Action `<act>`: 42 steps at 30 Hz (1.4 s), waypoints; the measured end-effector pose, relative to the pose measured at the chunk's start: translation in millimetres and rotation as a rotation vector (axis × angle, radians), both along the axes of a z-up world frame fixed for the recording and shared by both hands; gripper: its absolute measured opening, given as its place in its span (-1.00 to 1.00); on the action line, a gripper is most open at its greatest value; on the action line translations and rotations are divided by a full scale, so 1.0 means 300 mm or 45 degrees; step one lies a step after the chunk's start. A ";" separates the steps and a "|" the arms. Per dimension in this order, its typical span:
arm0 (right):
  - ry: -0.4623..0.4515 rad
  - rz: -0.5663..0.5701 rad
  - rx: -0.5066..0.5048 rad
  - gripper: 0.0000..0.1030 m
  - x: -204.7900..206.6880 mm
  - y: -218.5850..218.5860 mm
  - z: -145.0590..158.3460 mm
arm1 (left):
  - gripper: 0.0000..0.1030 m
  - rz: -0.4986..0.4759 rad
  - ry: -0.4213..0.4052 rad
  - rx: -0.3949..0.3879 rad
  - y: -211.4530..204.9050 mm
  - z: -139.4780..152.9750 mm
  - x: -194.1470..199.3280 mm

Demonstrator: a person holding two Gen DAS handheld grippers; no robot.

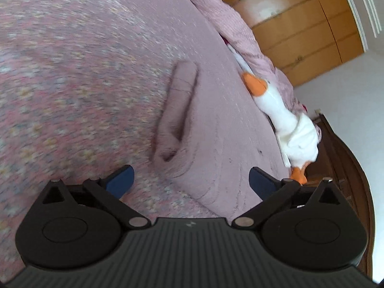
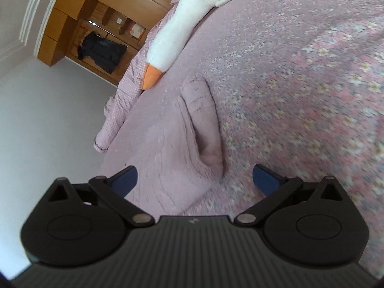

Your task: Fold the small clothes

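— What is the left tool [image 1: 190, 182] doing?
— Its blue fingers [image 1: 121, 181] are spread wide and grip nothing, hovering over the bed [image 1: 72, 72]. Just beyond them lies the pink folded garment [image 1: 176, 110], resting on the patterned bedspread; to its right a white plush goose [image 1: 285, 122] lies along the pillow edge.

— And the right tool [image 2: 195, 180]?
— Also spread apart and empty. The garment [image 2: 192, 139] lies just ahead between its fingers, the goose [image 2: 182, 24] farther off.

— Any containers?
— A wooden wardrobe [image 2: 79, 21] at far left, with a dark garment [image 2: 103, 50] hanging in its open niche; smaller items there are too blurred to name.
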State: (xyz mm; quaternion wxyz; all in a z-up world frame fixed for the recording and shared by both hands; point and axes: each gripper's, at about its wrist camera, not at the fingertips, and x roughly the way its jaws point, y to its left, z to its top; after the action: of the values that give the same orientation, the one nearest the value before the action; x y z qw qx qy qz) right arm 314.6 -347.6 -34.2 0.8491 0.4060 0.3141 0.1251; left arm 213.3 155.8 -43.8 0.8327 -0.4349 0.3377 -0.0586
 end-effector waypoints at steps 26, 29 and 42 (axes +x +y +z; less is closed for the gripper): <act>0.105 0.004 0.231 -0.56 0.125 0.007 -0.067 | -0.49 0.140 0.028 -0.104 0.018 -0.058 0.130; 0.095 0.002 0.263 -0.57 0.097 0.004 -0.050 | -0.52 0.138 0.020 -0.142 0.031 -0.042 0.099; 0.113 0.058 0.248 -0.57 -0.181 -0.049 0.009 | -0.56 0.047 0.063 -0.091 0.077 -0.016 -0.179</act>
State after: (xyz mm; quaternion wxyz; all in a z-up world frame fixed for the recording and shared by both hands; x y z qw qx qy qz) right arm 260.2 -362.3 -31.3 0.7878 0.4844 0.3469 0.1561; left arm 159.5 178.8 -48.5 0.8091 -0.4718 0.3476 -0.0444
